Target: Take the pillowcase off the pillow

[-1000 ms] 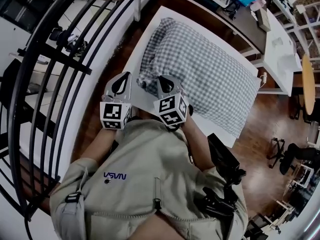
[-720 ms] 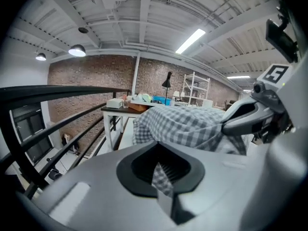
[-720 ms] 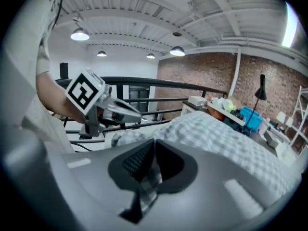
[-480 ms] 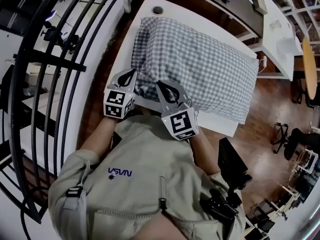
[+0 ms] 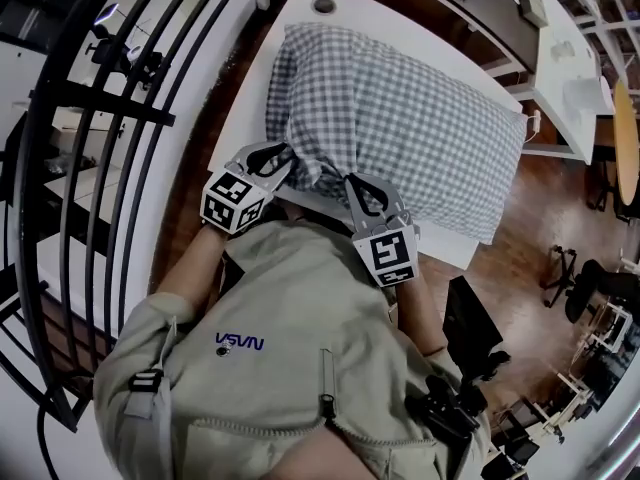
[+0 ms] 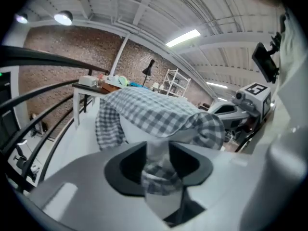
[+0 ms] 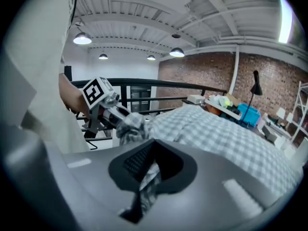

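A pillow in a grey-and-white checked pillowcase point(image 5: 400, 118) lies on the white table point(image 5: 235, 118). Its near end is bunched up between my two grippers. My left gripper point(image 5: 281, 155) is at the near left corner. Its jaws are opening, and a fold of the checked cloth point(image 6: 159, 177) still lies between them. My right gripper point(image 5: 354, 181) is shut on the pillowcase's near edge. A strip of the cloth point(image 7: 150, 179) is pinched in its jaws. From each gripper view the other gripper shows across the bunched cloth: the right gripper point(image 6: 240, 113) and the left gripper point(image 7: 108, 110).
A black metal railing point(image 5: 110, 118) runs along the table's left side. More white tables point(image 5: 565, 68) with clutter stand at the back right, over a wooden floor point(image 5: 530, 228). A round hole point(image 5: 323, 6) marks the table's far end. The person's beige jacket point(image 5: 290, 348) fills the foreground.
The left gripper's jaws have spread from shut to partly apart. The right gripper has drawn back towards the person and to the right, pulling the pillowcase's near end into a tighter bunch.
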